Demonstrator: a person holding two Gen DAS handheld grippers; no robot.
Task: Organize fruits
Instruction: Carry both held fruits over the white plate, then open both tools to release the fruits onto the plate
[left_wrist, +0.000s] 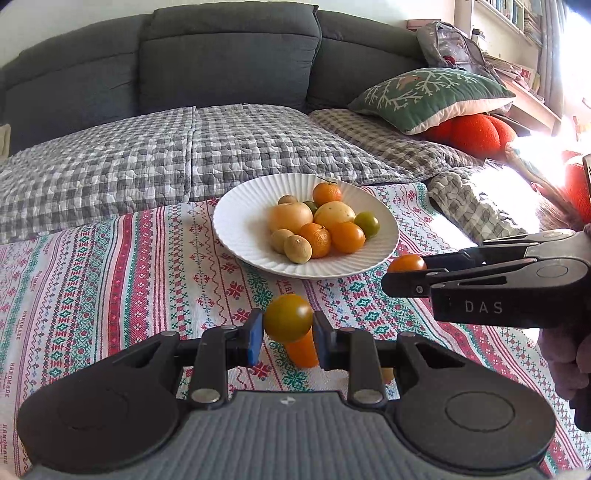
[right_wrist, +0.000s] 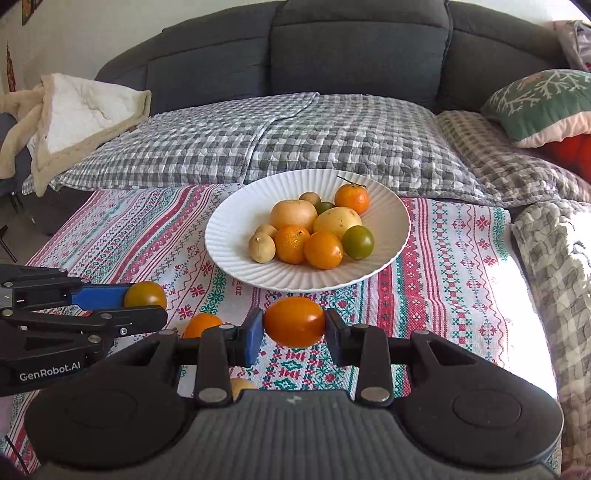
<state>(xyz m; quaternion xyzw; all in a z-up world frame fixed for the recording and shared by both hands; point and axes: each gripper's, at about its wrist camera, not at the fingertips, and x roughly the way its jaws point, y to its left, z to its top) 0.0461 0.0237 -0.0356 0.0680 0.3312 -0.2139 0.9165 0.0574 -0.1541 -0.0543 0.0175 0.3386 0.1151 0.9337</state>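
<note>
The white ribbed plate (right_wrist: 391, 236) sits toward the sofa side of the patterned tablecloth (right_wrist: 454, 258), already heaped with fruit: two pale round ones, mandarins, small brownish ones and a green tomato (right_wrist: 357, 242). Both grippers face it from the near side, each with a load. The left gripper (left_wrist: 288, 332) is closed on a greenish-yellow tomato (left_wrist: 288, 316), pinched between its blue pads and lifted off the cloth. The right gripper (right_wrist: 294, 326) is closed on an orange tomato (right_wrist: 294, 321), its long axis lying across the jaws.

The plate lies straight ahead of both tools, slightly beyond their fingertips. The right gripper looks the nearer, its tomato almost at the near rim, while the left sits farther back and to the side. More fruit waits on the cloth: an orange one (right_wrist: 201, 325) between the two grippers and a pale one (right_wrist: 242, 387) half hidden under the right tool.

The open room on the plate appears to be at its left and front, so each drop seems to need a short forward reach.
</note>
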